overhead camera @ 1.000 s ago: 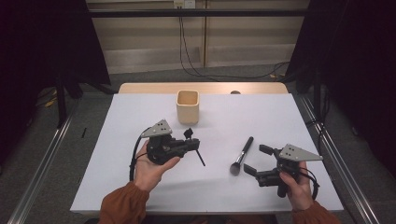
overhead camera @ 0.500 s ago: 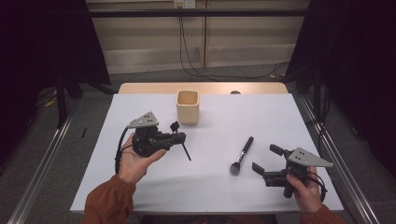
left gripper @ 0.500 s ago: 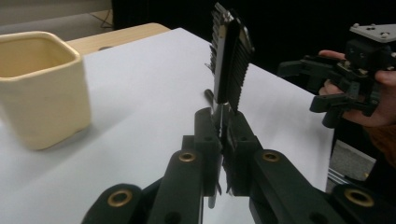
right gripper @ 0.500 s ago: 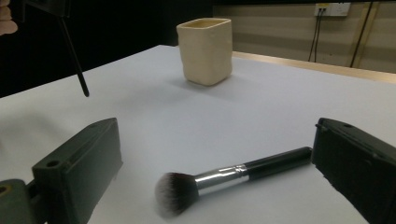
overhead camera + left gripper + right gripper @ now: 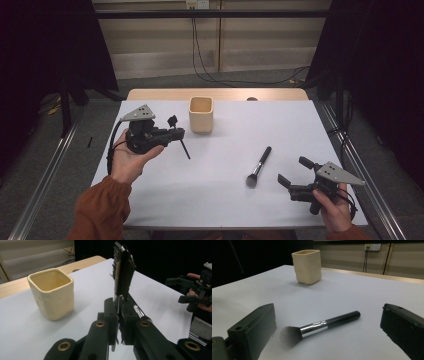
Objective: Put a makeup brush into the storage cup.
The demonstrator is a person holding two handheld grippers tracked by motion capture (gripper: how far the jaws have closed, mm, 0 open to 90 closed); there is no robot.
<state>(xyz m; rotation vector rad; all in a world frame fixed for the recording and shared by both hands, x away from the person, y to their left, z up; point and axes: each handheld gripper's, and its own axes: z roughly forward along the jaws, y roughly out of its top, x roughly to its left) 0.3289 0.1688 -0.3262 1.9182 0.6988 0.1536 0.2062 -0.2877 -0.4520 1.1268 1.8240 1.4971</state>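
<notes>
The left gripper (image 5: 172, 134) pinches a black comb (image 5: 123, 270) left of the cream cup (image 5: 201, 114); the right gripper (image 5: 295, 175) gapes near the makeup brush (image 5: 258, 166)

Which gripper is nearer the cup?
Left. The left gripper, shut on a small comb-like tool, hangs just left of the cup. The right gripper, open, sits at the table's near right corner, beyond the makeup brush.
</notes>
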